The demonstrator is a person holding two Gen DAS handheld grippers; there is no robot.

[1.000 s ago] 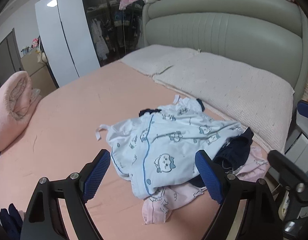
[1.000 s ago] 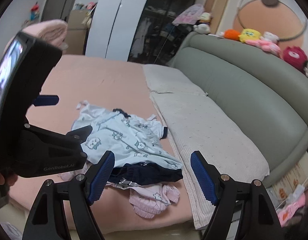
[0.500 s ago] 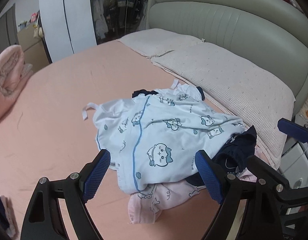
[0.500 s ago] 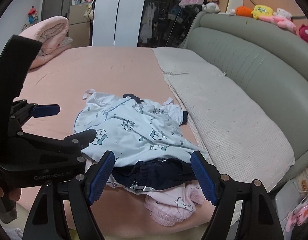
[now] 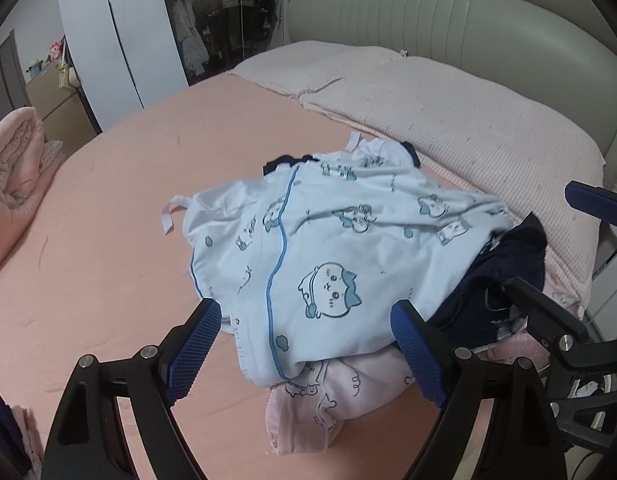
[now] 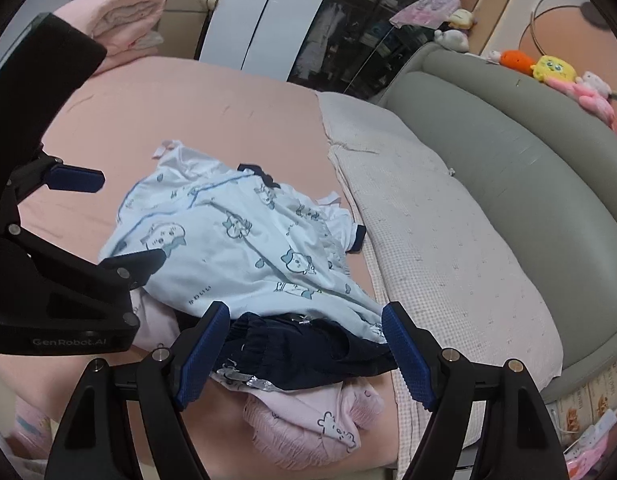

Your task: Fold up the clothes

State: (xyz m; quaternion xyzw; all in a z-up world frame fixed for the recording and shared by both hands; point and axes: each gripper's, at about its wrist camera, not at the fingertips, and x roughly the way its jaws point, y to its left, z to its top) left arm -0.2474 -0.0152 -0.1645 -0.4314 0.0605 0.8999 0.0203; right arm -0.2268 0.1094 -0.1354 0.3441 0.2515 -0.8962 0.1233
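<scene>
A pile of clothes lies on the pink bed sheet (image 5: 120, 184). On top is a light blue pyjama top with cat prints (image 5: 328, 248), also in the right wrist view (image 6: 236, 240). Under it lie a navy garment (image 5: 504, 272) (image 6: 308, 352) and a pink printed garment (image 5: 328, 396) (image 6: 308, 420). My left gripper (image 5: 304, 344) is open and empty, hovering over the near edge of the blue top. My right gripper (image 6: 304, 352) is open and empty, just above the navy garment.
Two beige pillows (image 5: 460, 116) lie against a grey-green padded headboard (image 5: 468, 32). A rolled pink blanket (image 5: 12, 160) sits at the bed's left side. A wardrobe with white and dark glass doors (image 5: 148, 32) stands behind. Soft toys (image 6: 556, 72) line the headboard top.
Both grippers have moved closer to the clothes pile and lower. The clothes have not moved. Both stay open.
</scene>
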